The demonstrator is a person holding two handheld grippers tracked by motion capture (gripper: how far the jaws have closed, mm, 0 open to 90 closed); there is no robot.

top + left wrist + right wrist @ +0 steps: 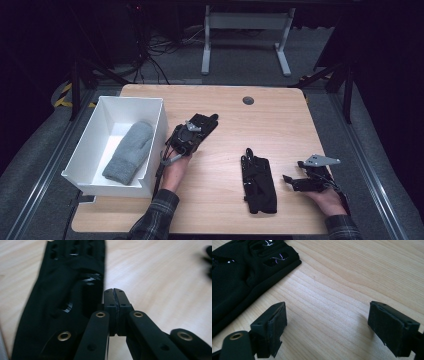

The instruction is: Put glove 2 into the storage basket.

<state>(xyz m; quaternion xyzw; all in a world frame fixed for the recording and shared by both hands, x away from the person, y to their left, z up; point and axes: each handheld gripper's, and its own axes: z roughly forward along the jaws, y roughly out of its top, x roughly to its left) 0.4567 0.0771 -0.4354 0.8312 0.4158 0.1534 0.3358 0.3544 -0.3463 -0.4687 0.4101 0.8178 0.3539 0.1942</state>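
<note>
My left gripper (199, 127) sits just right of the white bin, and its jaws are shut (115, 293). A black fingerless glove (207, 120) (62, 297) meets the left jaw and runs close alongside it, apparently pinched by its edge. A second black glove (259, 182) (242, 272) lies flat on the wooden table (270, 125) at the front. To its right my right gripper (294, 171) (327, 325) rests low over bare wood, open and holding nothing. A grey knitted mitten (129, 152) lies inside the bin.
The white bin (161, 125) stands on the table's left edge, open at the top. A round cable hole (248, 100) is near the table's far edge. Beyond the table stands a white desk frame (245, 30) on dark floor.
</note>
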